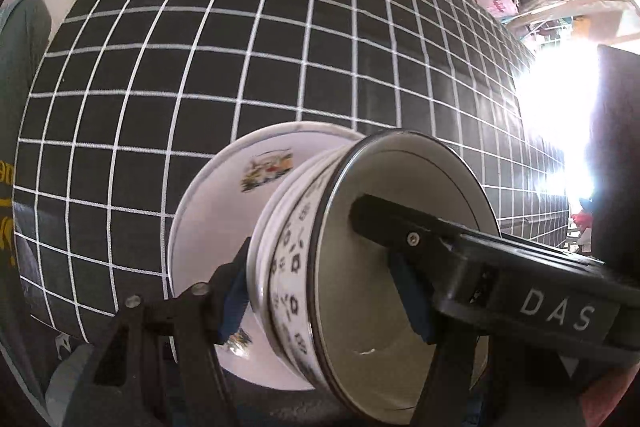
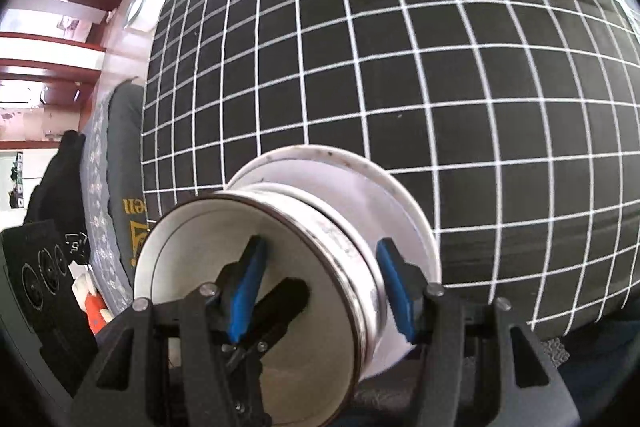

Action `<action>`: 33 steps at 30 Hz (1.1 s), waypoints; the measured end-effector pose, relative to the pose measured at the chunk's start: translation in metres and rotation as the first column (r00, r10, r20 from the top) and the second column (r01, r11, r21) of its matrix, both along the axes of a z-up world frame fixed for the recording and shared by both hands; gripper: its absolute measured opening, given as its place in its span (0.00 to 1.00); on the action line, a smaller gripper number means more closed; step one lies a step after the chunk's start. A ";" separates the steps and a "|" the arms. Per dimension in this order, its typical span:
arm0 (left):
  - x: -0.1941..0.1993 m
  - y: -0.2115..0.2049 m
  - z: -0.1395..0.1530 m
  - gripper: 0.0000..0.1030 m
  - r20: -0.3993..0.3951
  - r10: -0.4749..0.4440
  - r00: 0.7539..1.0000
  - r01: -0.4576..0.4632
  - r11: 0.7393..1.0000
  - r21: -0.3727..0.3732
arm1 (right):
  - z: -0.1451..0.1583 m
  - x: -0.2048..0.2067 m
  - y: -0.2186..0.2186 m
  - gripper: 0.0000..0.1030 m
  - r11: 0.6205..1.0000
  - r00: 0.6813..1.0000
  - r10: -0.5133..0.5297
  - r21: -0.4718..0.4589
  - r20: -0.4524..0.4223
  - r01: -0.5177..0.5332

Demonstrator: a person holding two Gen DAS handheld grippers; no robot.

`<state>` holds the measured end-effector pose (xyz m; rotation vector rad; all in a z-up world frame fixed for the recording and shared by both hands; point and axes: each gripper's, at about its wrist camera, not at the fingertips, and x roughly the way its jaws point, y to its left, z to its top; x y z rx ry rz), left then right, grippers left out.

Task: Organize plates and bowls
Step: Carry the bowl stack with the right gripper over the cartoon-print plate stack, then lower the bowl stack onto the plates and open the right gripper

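Black cloth with a white grid [image 1: 280, 47] covered the table, and on it near the front edge sat a white plate [image 1: 212, 227] with a painted motif, carrying a patterned bowl [image 1: 288, 279] nested in it. Both tools worked the same bowl wall from opposite sides. The left gripper [image 1: 320, 283] had one blue pad outside and one inside the rim, pinching it. The right gripper [image 2: 320, 287] straddled the far wall likewise, though contact at its outer pad was hard to confirm. Glazed ceramic like this was probably stiff, fairly heavy, slick and chip-prone, so the rim seemed the only real hold. Whether one bowl or a stack sat there was unclear, and its base was hidden
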<state>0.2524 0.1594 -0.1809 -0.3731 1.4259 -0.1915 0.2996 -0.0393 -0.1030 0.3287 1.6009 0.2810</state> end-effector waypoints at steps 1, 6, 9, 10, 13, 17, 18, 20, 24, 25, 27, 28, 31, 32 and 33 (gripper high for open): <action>0.001 0.001 -0.005 0.61 -0.006 0.003 1.000 -0.003 1.000 -0.004 | -0.004 0.001 0.002 0.59 1.000 1.000 0.002 -0.006 -0.006 -0.002; 0.002 0.001 -0.015 0.61 0.006 -0.004 1.000 0.004 1.000 -0.007 | -0.010 0.002 0.006 0.59 1.000 1.000 0.010 -0.028 -0.001 -0.010; 0.003 -0.001 -0.016 0.61 0.014 -0.008 1.000 0.008 1.000 -0.002 | -0.009 0.005 0.005 0.59 0.999 1.000 0.008 -0.032 0.007 -0.007; 0.003 -0.002 -0.016 0.61 0.018 -0.009 1.000 0.009 1.000 0.000 | -0.010 0.005 0.004 0.59 1.000 1.000 0.008 -0.026 0.005 -0.008; 0.002 -0.005 -0.012 0.61 0.029 -0.007 1.000 0.007 1.000 0.012 | -0.012 0.004 0.000 0.59 1.000 1.000 0.002 -0.009 0.001 -0.002; 0.011 -0.024 -0.009 0.61 0.031 -0.009 0.999 0.008 0.999 0.041 | -0.013 0.005 -0.004 0.59 1.000 1.000 -0.011 0.011 -0.003 0.011; 0.013 -0.032 -0.009 0.61 0.029 -0.008 1.000 0.007 0.999 0.044 | -0.013 0.005 -0.004 0.59 1.000 1.000 -0.006 0.012 -0.002 0.006; 0.018 -0.036 -0.010 0.61 0.030 -0.012 0.999 0.011 0.999 0.046 | -0.011 0.005 -0.005 0.59 1.000 1.000 0.007 -0.003 0.013 -0.006; 0.021 -0.038 -0.008 0.61 0.040 -0.005 0.999 0.003 0.998 0.062 | -0.009 0.005 -0.010 0.59 1.000 1.000 0.003 0.012 0.025 -0.003; 0.022 -0.038 -0.008 0.61 0.038 0.003 0.999 -0.005 0.998 0.063 | -0.007 0.005 -0.010 0.59 1.000 0.999 0.007 0.006 0.033 -0.007; 0.024 -0.041 -0.005 0.61 0.043 0.008 0.999 -0.010 0.998 0.060 | -0.001 0.005 -0.010 0.59 0.999 0.997 0.024 -0.024 0.069 -0.022; 0.025 -0.043 -0.002 0.61 0.053 0.008 0.999 -0.011 0.998 0.065 | 0.002 0.004 -0.010 0.59 0.999 0.996 0.031 -0.038 0.088 -0.028; 0.027 -0.048 0.008 0.61 0.078 0.005 0.997 -0.012 0.996 0.093 | 0.013 0.003 -0.011 0.59 0.999 0.992 0.039 -0.028 0.122 -0.036; 0.027 -0.049 0.011 0.61 0.084 0.003 0.996 -0.012 0.995 0.097 | 0.015 0.003 -0.011 0.59 0.999 0.991 0.040 -0.028 0.128 -0.037; 0.027 -0.050 0.015 0.61 0.091 0.006 0.996 -0.015 0.995 0.101 | 0.019 0.002 -0.012 0.59 0.999 0.989 0.042 -0.030 0.140 -0.039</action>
